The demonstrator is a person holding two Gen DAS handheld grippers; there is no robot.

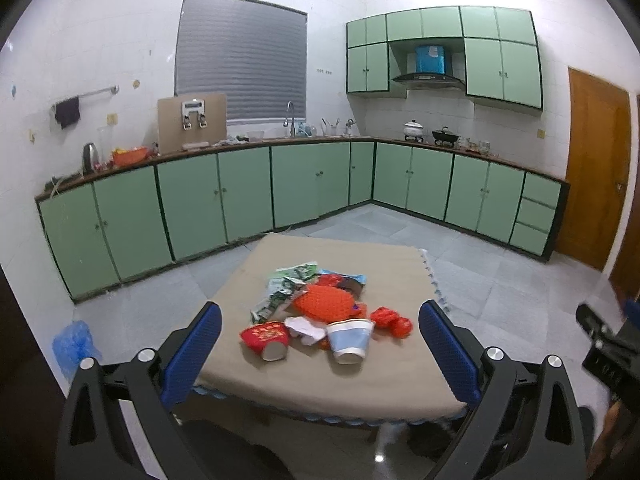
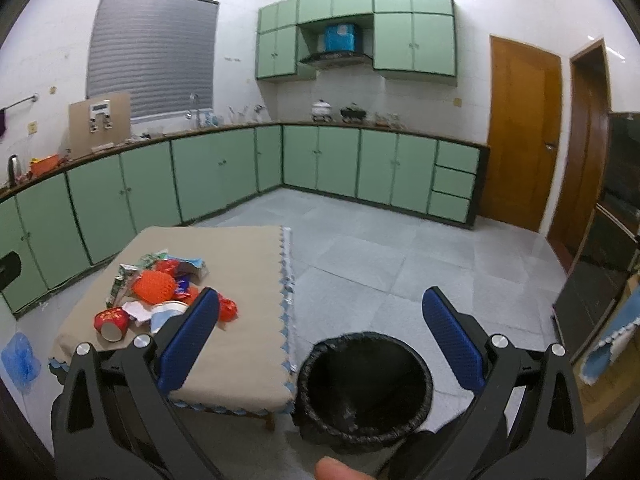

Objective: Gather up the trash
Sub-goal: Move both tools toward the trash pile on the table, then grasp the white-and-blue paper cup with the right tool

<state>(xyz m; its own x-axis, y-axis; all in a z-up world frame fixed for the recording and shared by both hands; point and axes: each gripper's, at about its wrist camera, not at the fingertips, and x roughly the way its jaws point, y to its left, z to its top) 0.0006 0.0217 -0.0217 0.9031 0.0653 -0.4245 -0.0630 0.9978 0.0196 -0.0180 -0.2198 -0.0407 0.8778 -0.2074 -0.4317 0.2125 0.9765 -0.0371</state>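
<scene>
Trash lies heaped near the middle of a low square table [image 1: 400, 364] draped in a beige cloth with blue scalloped trim. Largest to smallest, the pile holds one orange knitted mesh piece [image 1: 323, 300], several crumpled green-and-white printed wrappers [image 1: 286, 286], two paper cups tipped on their sides, one blue and white [image 1: 349, 340] and one red with gold print [image 1: 266, 338], one crumpled white tissue [image 1: 306, 330] and two small red crushed wrappers [image 1: 391, 320] at the pile's right. How many wrappers lie beneath the mesh piece cannot be made out.

One round bin lined with a black plastic bag [image 2: 362, 384] stands on the grey tiled floor just beside the table's near right corner, its mouth open. One crumpled blue plastic bag [image 1: 74, 344] lies on the floor off the table's left edge.

Mint-green cabinets [image 1: 248, 188] run along two white-tiled walls, below one grey window blind [image 1: 240, 62] and beside wooden doors [image 2: 520, 132].

The left gripper [image 1: 320, 312] hovers short of the table's near edge, blue-padded jaws spread wide and empty. The right gripper [image 2: 320, 300] hangs above the bin, jaws likewise spread, gripping nothing. A fingertip [image 2: 334, 468] is cut off at the right view's bottom edge.
</scene>
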